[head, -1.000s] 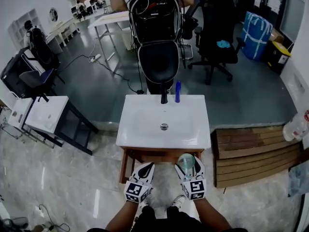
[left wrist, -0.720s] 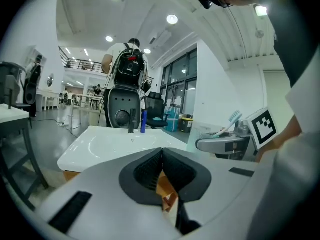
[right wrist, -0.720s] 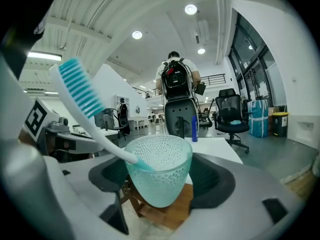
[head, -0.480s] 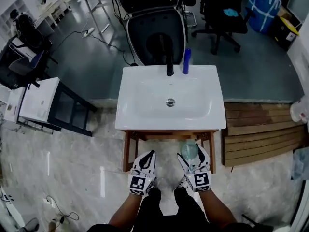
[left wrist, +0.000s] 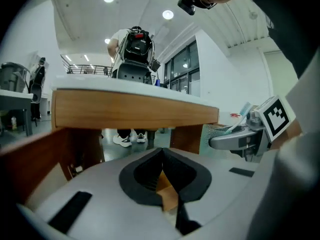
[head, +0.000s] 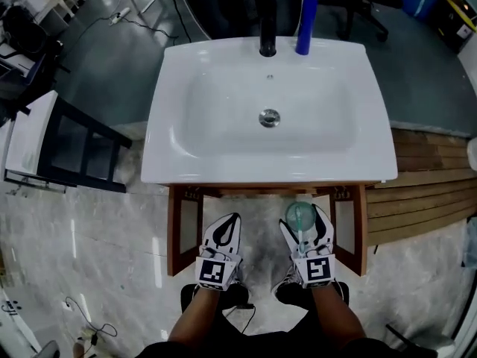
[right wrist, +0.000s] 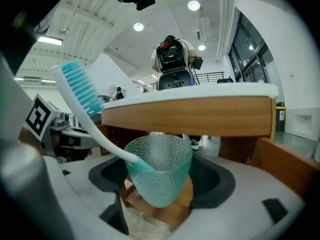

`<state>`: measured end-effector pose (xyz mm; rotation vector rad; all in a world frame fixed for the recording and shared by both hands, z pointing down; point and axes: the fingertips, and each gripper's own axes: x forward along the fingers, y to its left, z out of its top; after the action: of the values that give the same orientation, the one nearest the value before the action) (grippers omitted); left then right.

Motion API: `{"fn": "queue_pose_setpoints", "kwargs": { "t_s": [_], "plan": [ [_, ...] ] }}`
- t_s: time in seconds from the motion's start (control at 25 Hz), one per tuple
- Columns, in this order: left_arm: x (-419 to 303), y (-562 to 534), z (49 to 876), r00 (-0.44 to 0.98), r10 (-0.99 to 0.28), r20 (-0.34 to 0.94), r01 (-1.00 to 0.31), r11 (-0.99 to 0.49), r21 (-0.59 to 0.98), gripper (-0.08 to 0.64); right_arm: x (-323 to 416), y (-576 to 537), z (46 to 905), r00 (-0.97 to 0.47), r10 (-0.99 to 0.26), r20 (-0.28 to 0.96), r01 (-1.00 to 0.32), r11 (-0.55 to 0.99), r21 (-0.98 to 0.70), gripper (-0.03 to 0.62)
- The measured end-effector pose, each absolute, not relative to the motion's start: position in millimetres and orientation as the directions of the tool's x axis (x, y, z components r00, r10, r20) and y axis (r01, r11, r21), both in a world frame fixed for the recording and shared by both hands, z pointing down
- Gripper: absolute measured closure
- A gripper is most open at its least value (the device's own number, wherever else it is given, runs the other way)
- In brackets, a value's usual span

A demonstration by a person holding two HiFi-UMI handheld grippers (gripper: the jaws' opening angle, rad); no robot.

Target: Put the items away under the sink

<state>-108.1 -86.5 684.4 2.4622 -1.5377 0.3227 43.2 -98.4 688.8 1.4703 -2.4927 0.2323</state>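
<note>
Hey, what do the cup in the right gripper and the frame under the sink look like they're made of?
Cup: probably translucent teal plastic with a dimpled surface; light passes through it. Frame: wood or wood veneer, brown with faint grain and a matte finish.

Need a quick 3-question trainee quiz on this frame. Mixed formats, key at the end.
1. What does the right gripper hold?
A) a cup with a toothbrush in it
B) a towel
C) nothing
2. True or false: the left gripper has its jaws wide apart.
3. What colour is the bottle standing beside the tap at the back of the sink?

Key: 1 A; 2 false, they are together with nothing between; 3 blue.
</note>
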Motion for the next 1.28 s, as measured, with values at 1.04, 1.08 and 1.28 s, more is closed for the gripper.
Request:
{"fn": "queue_pose_setpoints", "kwargs": {
  "t_s": [1.04, 1.08, 1.28],
  "plan": [
    [-123.8, -147.4, 863.4, 0.373, -0.902, 0.215, -0.923, -0.386, -0.017, 0.538, 50.8, -174.6, 834.6, -0.418, -0.883, 0.215, -0.907, 0.421, -0.036, 0.209],
    [-125.6, -146.8, 863.8, 0.365, -0.905, 0.218, -0.926, -0.377, -0.016, 0.538, 51.6, -180.8, 834.9, -0.407, -0.886, 0.22, -0.912, 0.41, -0.036, 0.21],
    [-132.2, -144.6, 858.0, 0.339, -0.92, 0.195, -0.938, -0.347, -0.01, 0.538, 48.9, -213.5, 830.6, -0.4, -0.889, 0.224, -0.914, 0.404, -0.029, 0.21]
  ]
}}
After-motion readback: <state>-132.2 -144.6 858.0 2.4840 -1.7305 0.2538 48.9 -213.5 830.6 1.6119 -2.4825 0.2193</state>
